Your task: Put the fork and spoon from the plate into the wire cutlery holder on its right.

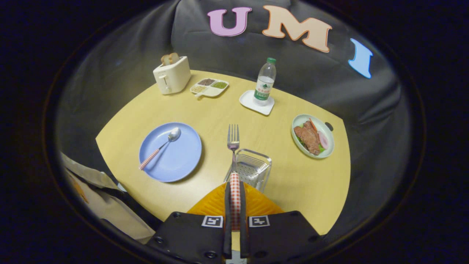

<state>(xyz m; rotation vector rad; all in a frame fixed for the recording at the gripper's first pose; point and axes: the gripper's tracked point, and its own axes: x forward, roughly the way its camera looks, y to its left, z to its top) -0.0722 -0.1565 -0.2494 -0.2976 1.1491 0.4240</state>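
My hand-held gripper (235, 205) sits at the bottom centre of the frame, its fingers pinched tight on the checked handle of the fork (233, 154), whose tines point up and away over the table (293, 183). Just ahead of the fingers, slightly right, stands the wire cutlery holder (253, 167) (the fork's neck crosses its left rim). To the left of centre lies the blue plate (170, 152) with the spoon (160, 147) resting on it. Further out: a dish of food (312, 136) at right, a water bottle (265, 81) on a white coaster, and a toaster (172, 75) at upper left.
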